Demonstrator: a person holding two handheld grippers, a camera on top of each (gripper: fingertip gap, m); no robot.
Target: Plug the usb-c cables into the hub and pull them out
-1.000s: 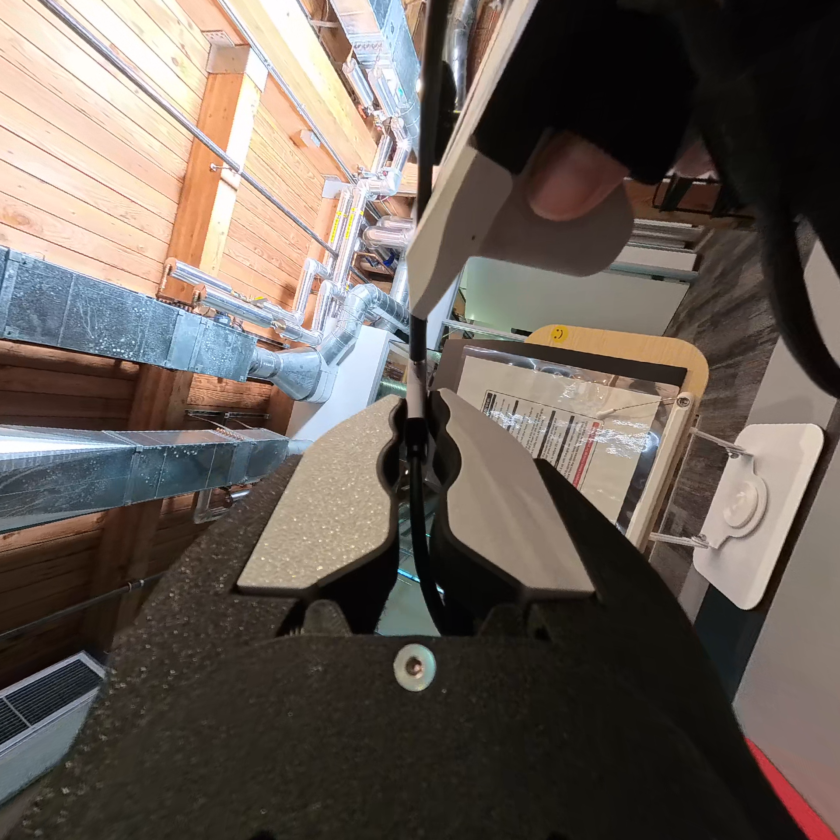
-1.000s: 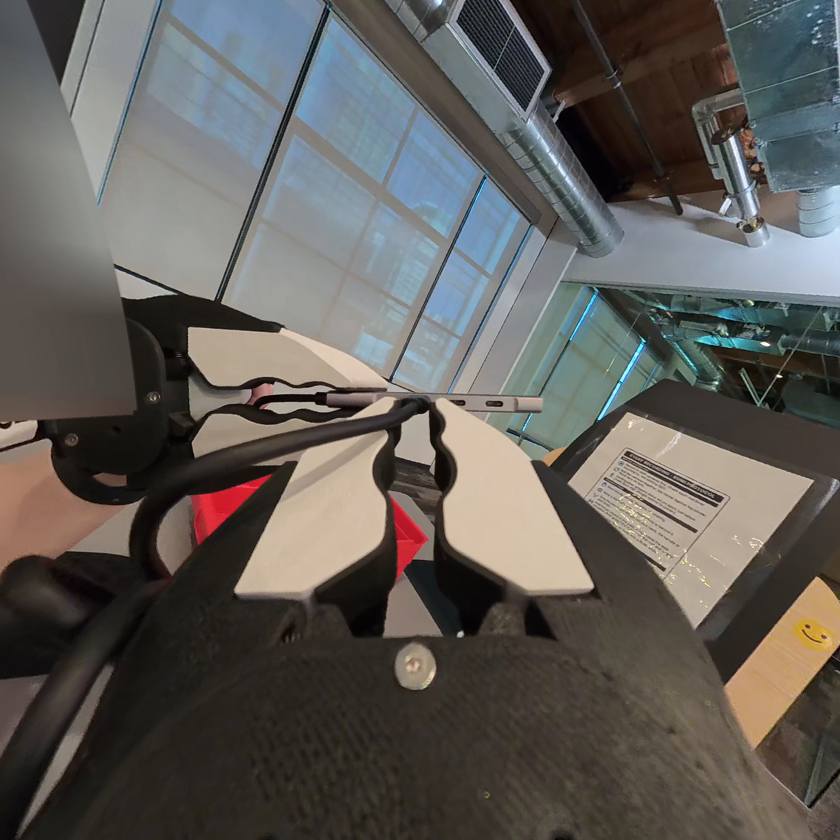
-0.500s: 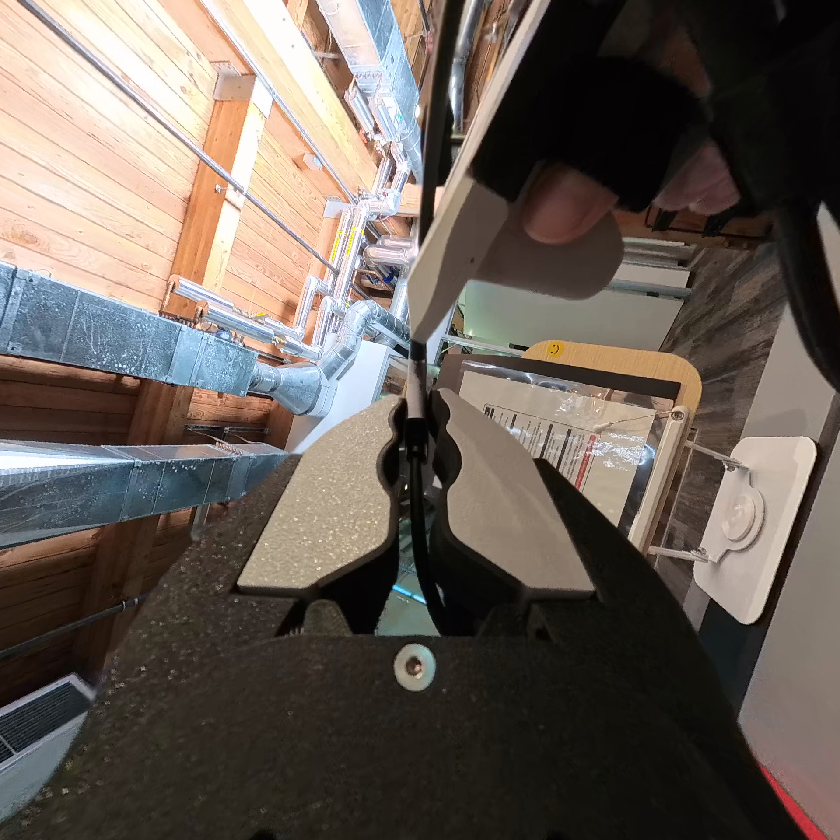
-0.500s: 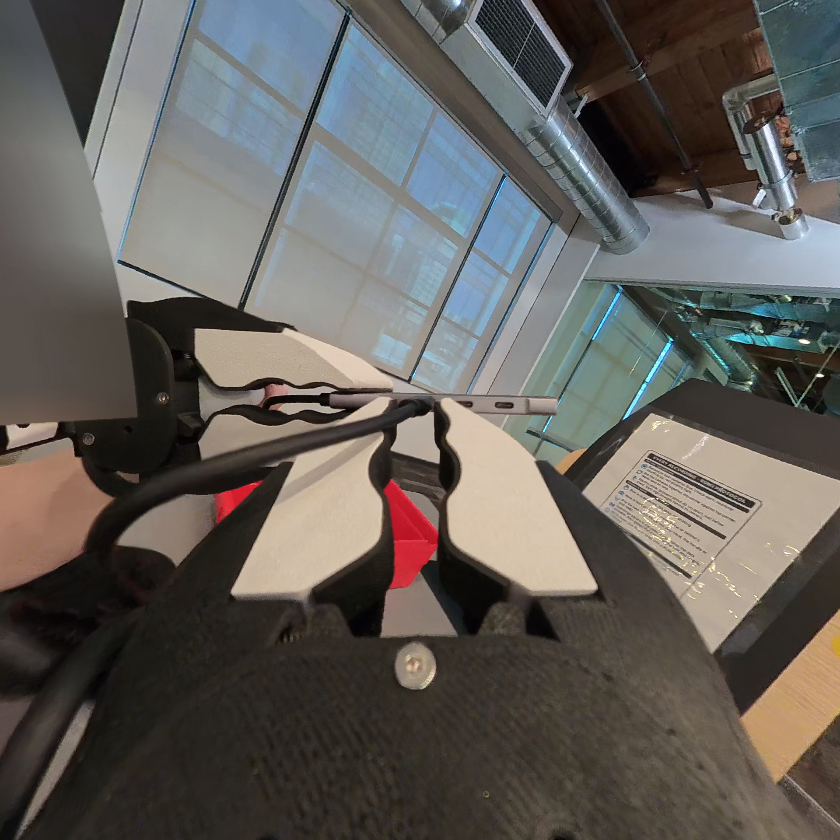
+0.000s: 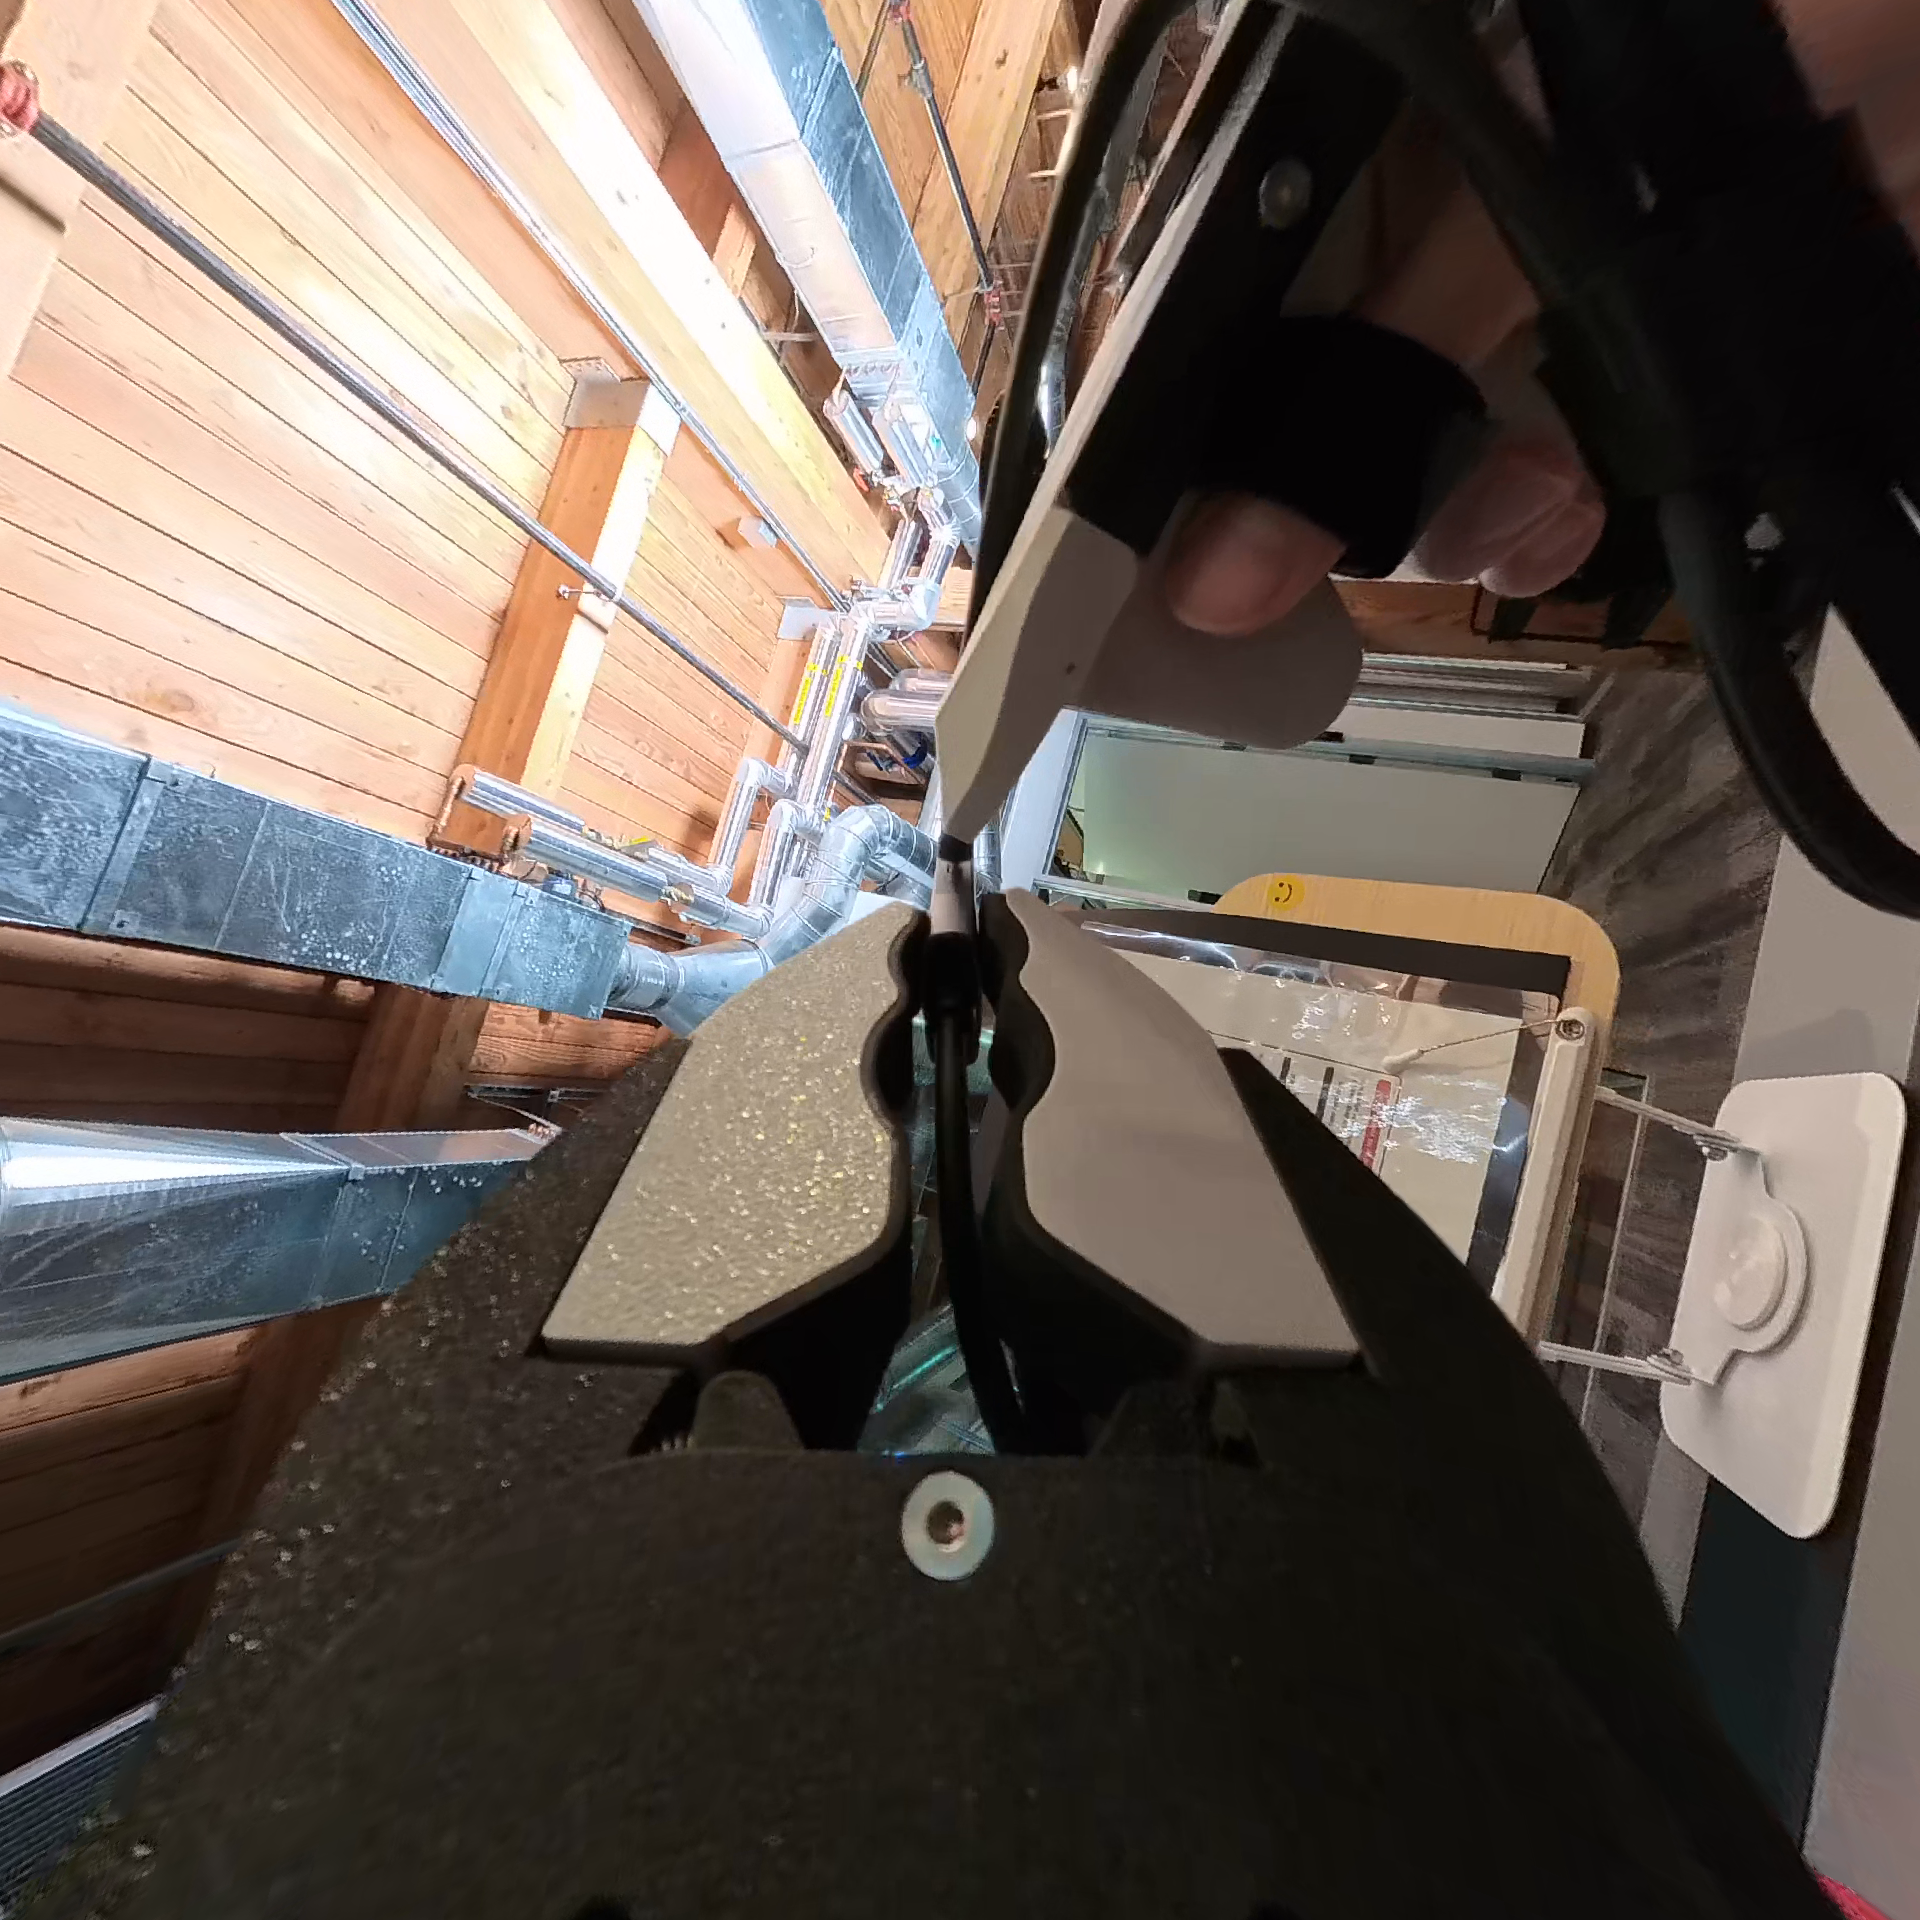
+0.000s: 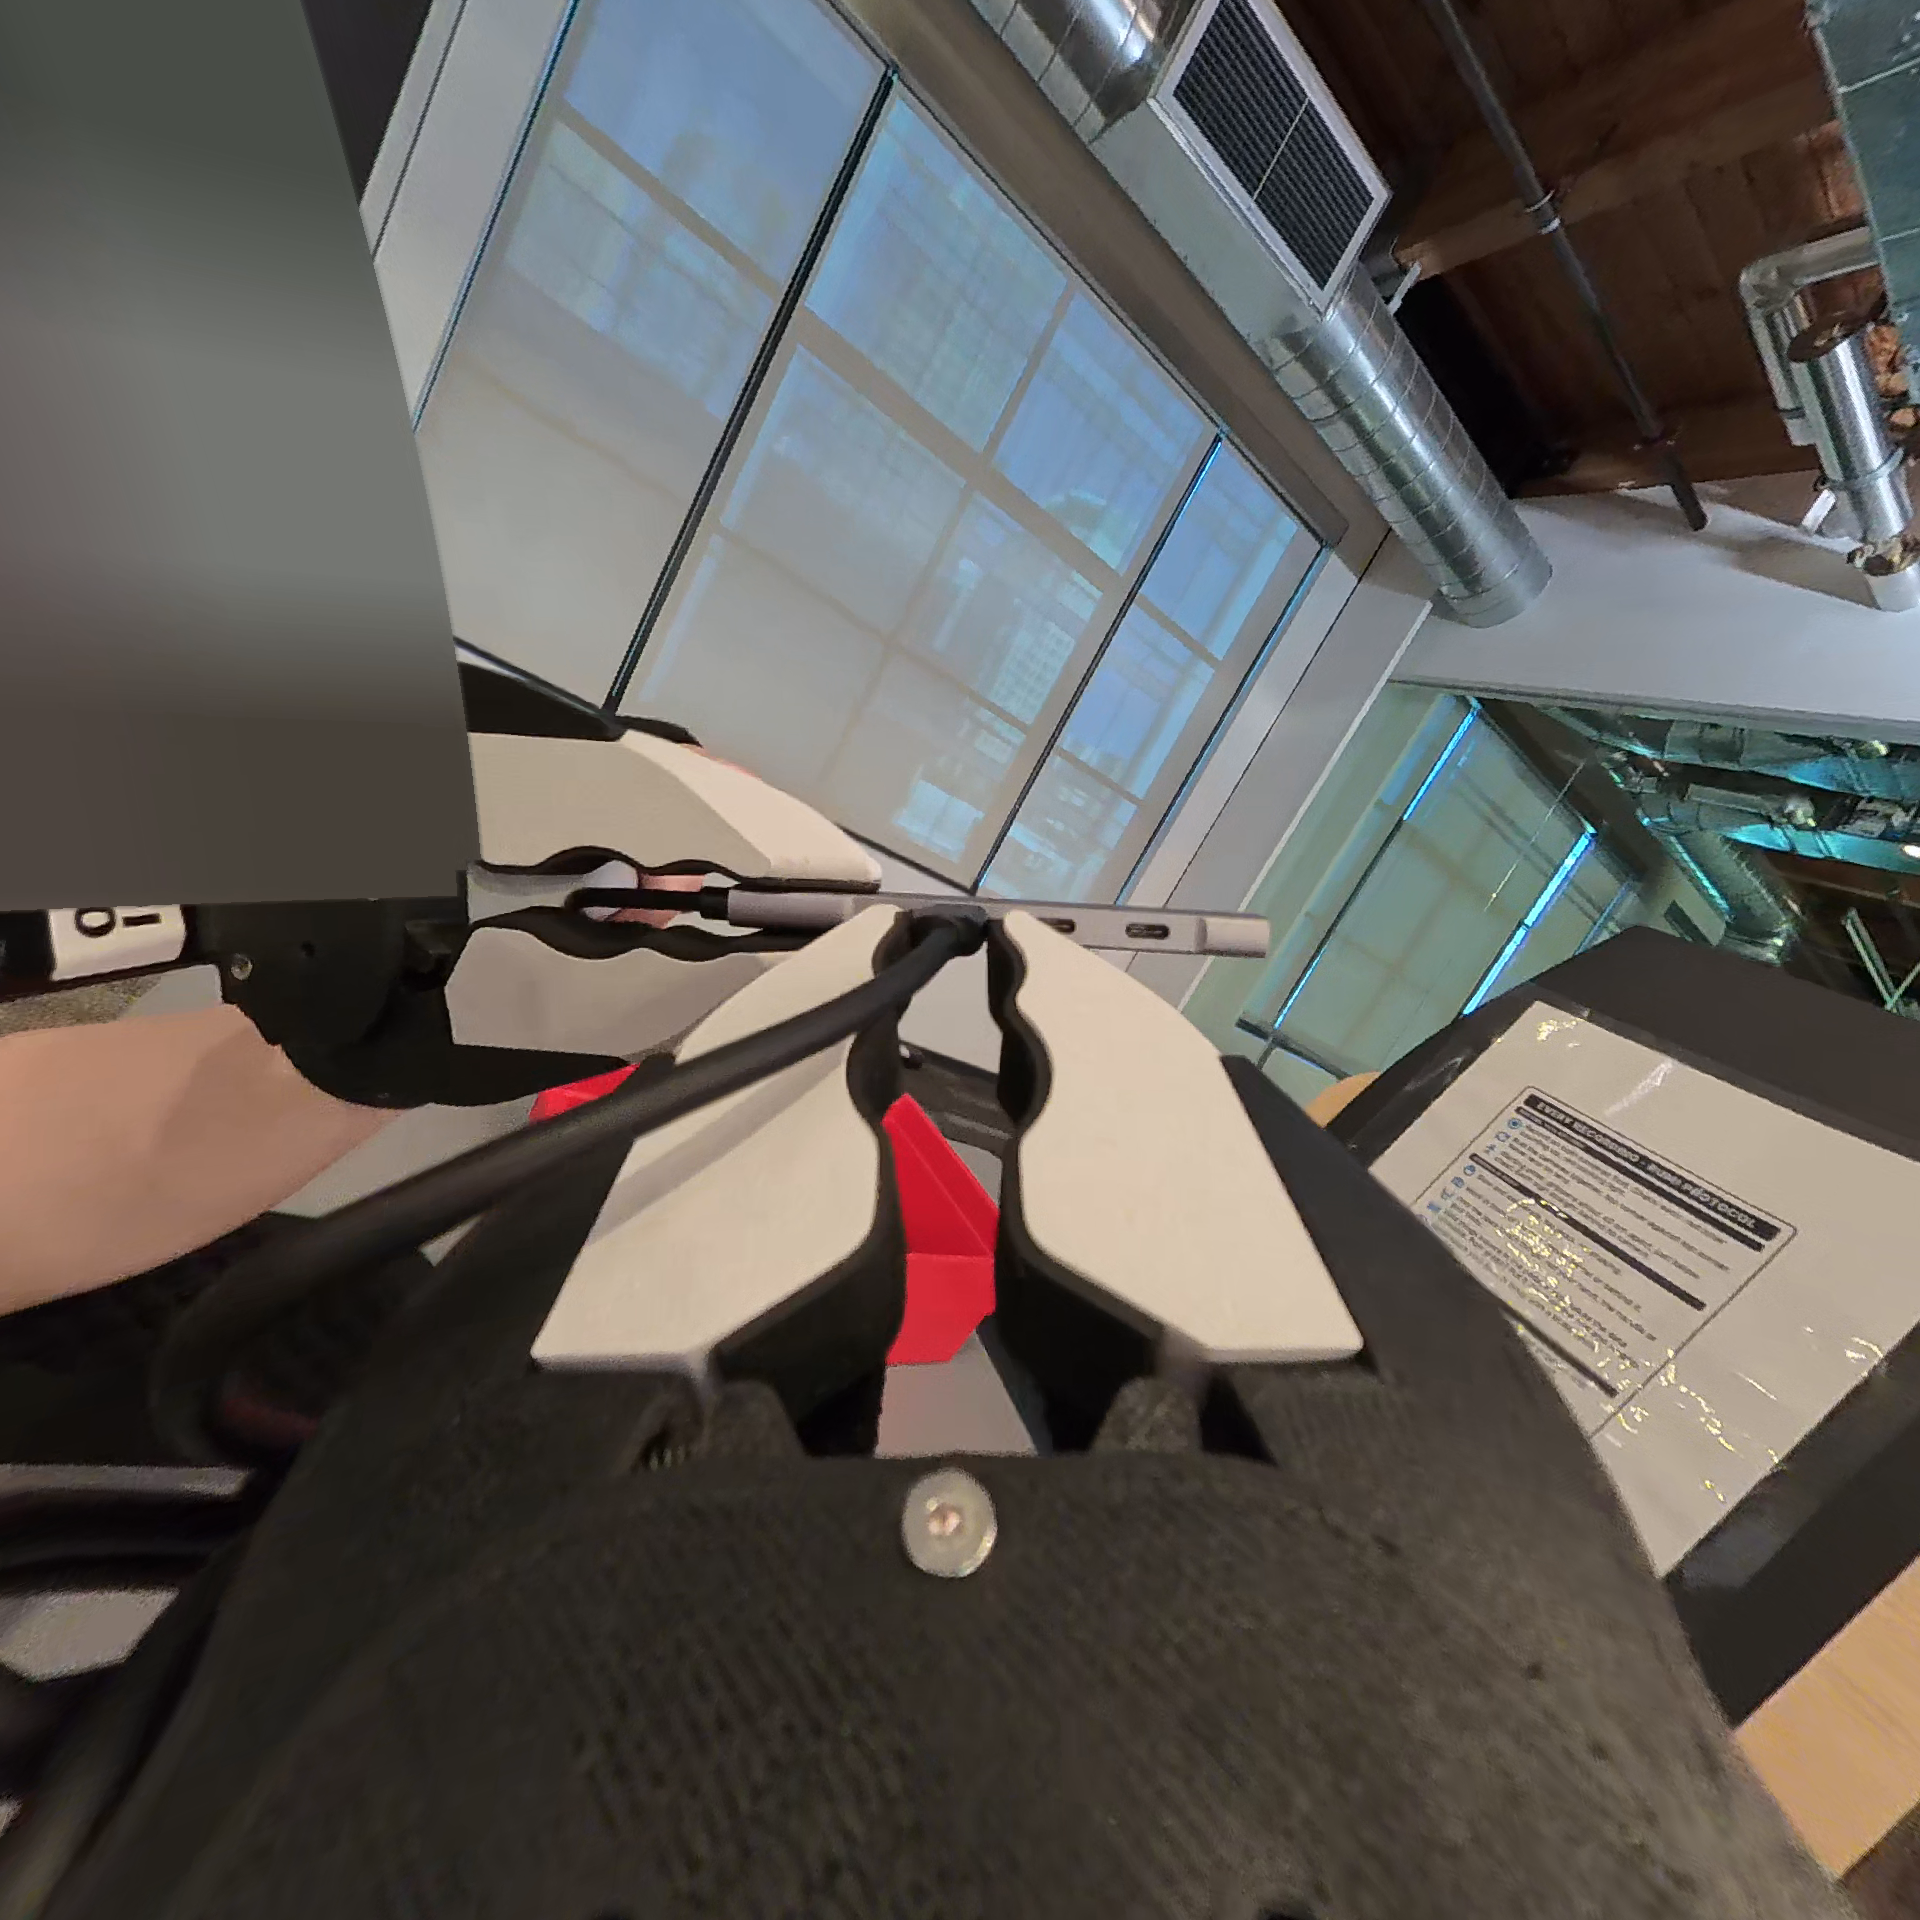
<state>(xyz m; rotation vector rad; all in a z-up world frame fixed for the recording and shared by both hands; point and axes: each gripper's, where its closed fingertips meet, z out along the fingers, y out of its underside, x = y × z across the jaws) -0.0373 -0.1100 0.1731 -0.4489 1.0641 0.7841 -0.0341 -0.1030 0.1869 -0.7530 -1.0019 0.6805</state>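
The slim grey hub is held level in the air. My left gripper is shut on its cable end, and the hub's own black cord runs back between that gripper's fingers. In the left wrist view the hub is edge-on at my left gripper. My right gripper is shut on the plug of a black usb-c cable, with the plug pressed against the hub's side. I cannot tell how deep the plug sits. My right gripper also shows from above in the left wrist view.
A red bin lies below the grippers. A black-framed sign board stands to the right. A person's forearm is at the left, and a thumb rests on the right gripper. Both cameras are tilted up towards windows and ceiling ducts.
My right gripper has moved in towards the hub with the plug, and the cable has pulled straighter. My left gripper still holds the hub.
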